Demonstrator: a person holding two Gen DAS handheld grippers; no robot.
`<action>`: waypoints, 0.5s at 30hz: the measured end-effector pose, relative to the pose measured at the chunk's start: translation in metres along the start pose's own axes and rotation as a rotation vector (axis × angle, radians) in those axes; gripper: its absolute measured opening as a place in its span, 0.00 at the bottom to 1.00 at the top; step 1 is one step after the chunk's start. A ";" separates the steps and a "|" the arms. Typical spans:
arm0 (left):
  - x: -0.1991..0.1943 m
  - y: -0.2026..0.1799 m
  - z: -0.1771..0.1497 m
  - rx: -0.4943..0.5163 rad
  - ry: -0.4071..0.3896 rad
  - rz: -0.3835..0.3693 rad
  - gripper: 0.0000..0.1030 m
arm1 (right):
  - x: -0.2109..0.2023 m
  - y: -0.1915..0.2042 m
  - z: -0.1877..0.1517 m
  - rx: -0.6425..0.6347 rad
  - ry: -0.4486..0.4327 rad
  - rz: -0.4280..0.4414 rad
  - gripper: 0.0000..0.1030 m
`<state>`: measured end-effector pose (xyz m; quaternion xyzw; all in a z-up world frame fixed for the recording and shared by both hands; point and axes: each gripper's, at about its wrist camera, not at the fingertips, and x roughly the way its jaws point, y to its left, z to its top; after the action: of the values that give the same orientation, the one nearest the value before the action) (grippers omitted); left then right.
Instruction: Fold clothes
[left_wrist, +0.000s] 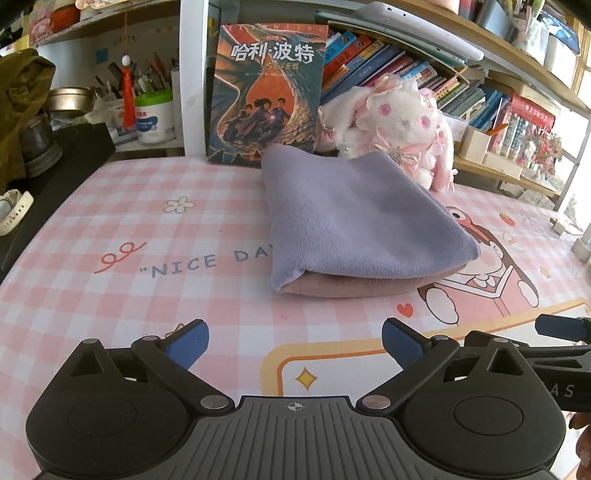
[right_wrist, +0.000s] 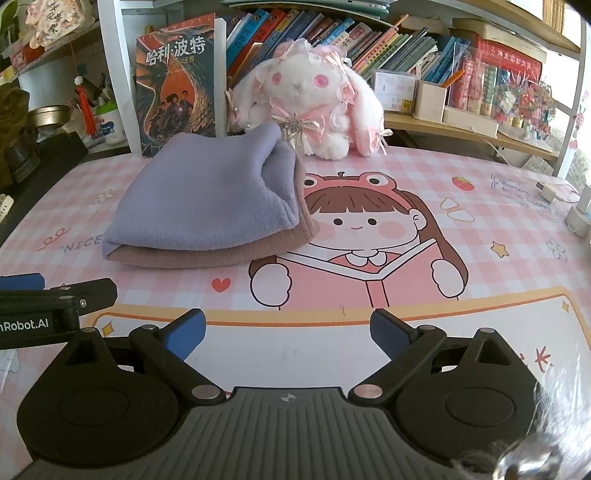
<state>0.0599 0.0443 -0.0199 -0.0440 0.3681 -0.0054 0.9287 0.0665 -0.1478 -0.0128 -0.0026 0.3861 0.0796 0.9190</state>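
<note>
A folded lilac garment (left_wrist: 354, 218) lies on top of a folded dusty-pink one (left_wrist: 354, 288) on the pink checked desk mat (left_wrist: 147, 229). The stack also shows in the right wrist view, lilac (right_wrist: 207, 195) over pink (right_wrist: 207, 254). My left gripper (left_wrist: 293, 345) is open and empty, low over the mat, a short way in front of the stack. My right gripper (right_wrist: 288, 334) is open and empty, in front and to the right of the stack. Each gripper's side shows in the other's view: the right one (left_wrist: 561, 328), the left one (right_wrist: 55, 295).
A Harry Potter book (left_wrist: 266, 92) and a white plush rabbit (left_wrist: 399, 122) stand right behind the stack. Shelves of books (right_wrist: 369, 40) run along the back. Jars with pens (left_wrist: 151, 114) and a black box (left_wrist: 66, 166) sit at the left. A charger and cable (right_wrist: 550, 192) lie at the right.
</note>
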 end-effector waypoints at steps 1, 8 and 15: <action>0.000 0.000 0.000 0.002 0.000 -0.001 0.98 | 0.000 0.000 0.000 0.001 0.001 0.000 0.94; -0.001 0.000 0.000 0.004 0.001 0.000 0.98 | 0.000 0.000 0.000 0.004 0.003 0.000 0.94; -0.001 0.001 0.000 0.006 -0.001 -0.001 0.98 | 0.000 0.001 0.000 0.003 0.001 -0.003 0.94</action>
<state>0.0594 0.0451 -0.0196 -0.0414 0.3676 -0.0068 0.9290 0.0663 -0.1471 -0.0133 -0.0018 0.3869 0.0777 0.9188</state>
